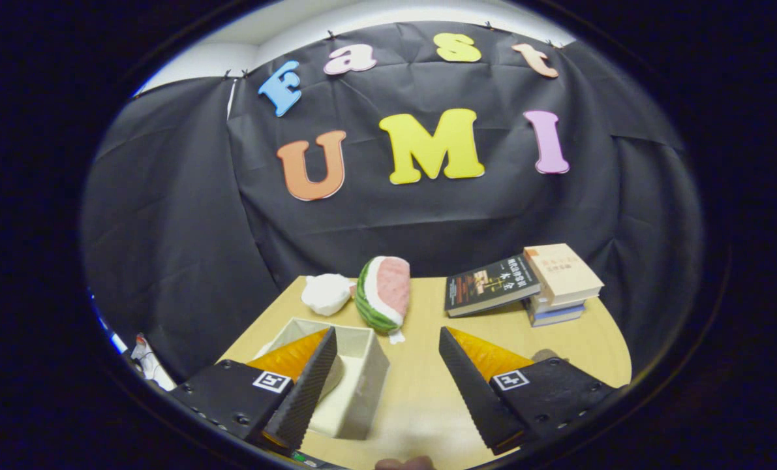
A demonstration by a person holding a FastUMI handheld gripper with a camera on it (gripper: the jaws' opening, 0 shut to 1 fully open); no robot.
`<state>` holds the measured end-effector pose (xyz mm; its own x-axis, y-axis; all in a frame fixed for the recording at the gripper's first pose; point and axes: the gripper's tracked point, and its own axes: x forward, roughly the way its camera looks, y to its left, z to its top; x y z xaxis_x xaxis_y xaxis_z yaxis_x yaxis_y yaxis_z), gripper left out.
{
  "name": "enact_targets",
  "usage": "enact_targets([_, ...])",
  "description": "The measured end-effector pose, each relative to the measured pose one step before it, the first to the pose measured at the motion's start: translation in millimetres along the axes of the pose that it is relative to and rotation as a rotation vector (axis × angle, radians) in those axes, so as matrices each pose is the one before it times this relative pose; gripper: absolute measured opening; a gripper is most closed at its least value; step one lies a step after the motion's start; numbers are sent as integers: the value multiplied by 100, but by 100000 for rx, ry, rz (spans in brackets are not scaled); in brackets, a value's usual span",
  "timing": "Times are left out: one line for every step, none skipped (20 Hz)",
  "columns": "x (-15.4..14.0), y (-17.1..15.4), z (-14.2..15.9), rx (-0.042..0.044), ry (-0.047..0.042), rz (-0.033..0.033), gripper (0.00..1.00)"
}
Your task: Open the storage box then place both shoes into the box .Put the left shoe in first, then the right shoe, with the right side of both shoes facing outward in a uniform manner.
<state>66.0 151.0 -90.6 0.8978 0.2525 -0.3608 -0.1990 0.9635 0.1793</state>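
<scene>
My gripper [388, 339] is open, its two fingers spread wide above the wooden table [558, 346]. A white open-topped storage box [355, 378] stands under and just beside the left finger [310, 378], which overlaps the box's inside. Something pale and rounded lies in the box, mostly hidden by that finger. Nothing is between the fingers but bare tabletop. The right finger [473, 385] hangs over the table, apart from the box.
Beyond the fingers a watermelon-slice plush toy [383, 294] stands upright next to a white crumpled soft object [326, 292]. Further right a dark book [491, 284] leans on a stack of books [561, 277]. A fingertip [404, 463] shows close under the gripper.
</scene>
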Motion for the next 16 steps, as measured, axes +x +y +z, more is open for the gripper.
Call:
enact_targets([-232, -2004, -82, 826, 130, -986, 96])
enact_targets([-362, -2225, -300, 696, 432, -2028, 96])
enact_targets([-280, -2269, -371, 624, 283, -2315, 96])
enact_targets([-230, -2044, -81, 72, 238, -2306, 96])
enact_targets([-71, -1869, -116, -66, 389, -2097, 96])
enact_targets([-14, -1638, -252, 290, 362, -1446, 96])
enact_targets([6, -1537, -208, 537, 380, -1280, 96])
enact_targets([25, -1687, -310, -194, 318, -1300, 96])
enact_targets([130, -1751, -424, -361, 600, -1514, 96])
enact_targets([279, -1698, -660, -77, 1371, -1600, 96])
enact_targets([256, -1756, -736, 52, 1608, -1915, 96])
enact_targets([592, -1783, -780, -534, 2062, -1637, 96])
enact_targets([504, -1350, -959, -1120, 1850, -667, 96])
enact_targets([690, -1327, -1337, -1815, 2652, -1153, 96])
enact_targets([644, -1137, -1376, -1748, 3001, -913, 96])
enact_targets([792, -951, -1489, -1377, 3289, -689, 96])
